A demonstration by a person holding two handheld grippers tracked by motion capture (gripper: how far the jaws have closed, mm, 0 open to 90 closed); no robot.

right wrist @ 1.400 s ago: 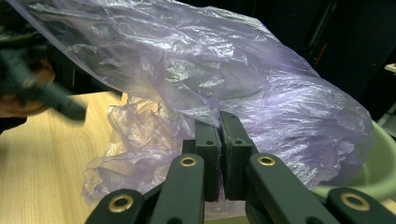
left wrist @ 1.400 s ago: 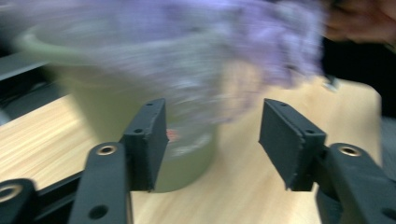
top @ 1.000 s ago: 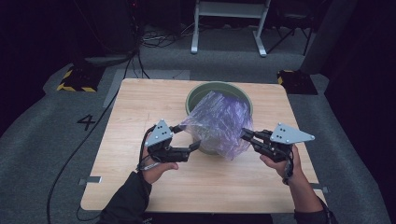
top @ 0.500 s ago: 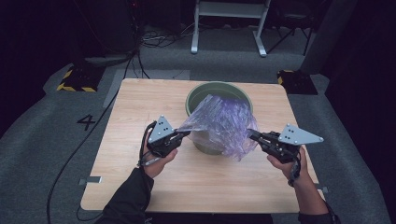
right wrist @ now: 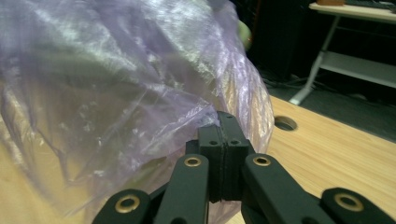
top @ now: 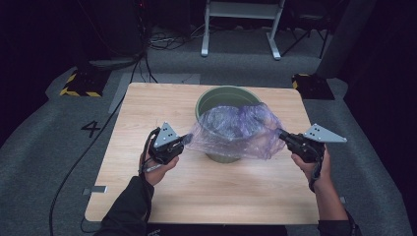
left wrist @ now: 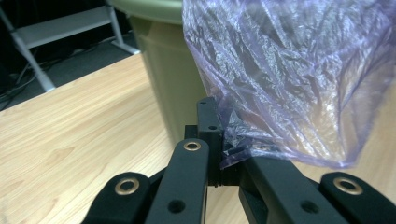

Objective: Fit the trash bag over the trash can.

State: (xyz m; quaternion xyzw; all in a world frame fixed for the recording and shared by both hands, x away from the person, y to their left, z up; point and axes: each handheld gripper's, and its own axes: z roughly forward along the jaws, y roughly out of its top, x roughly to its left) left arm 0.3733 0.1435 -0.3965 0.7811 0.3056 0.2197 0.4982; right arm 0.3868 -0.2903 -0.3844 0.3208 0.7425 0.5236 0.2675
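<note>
Bag stretched over the bin on the worktop, a gripper clenched on each edge.
Left gripper and right gripper should pull evenly, lowering the mouth around the rim without tearing.

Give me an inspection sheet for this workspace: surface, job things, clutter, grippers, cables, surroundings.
Surface: wooden table, with a round hole in it.
Job's things: green bin upright; purple bag stretched over its near rim.
Clutter: nothing seen.
Grippers: left gripper shut on the bag's left edge; right gripper shut on its right edge.
Cables: black cable runs across the floor left of the table.
Surroundings: grey carpet, white frame, hazard-striped block.
</note>
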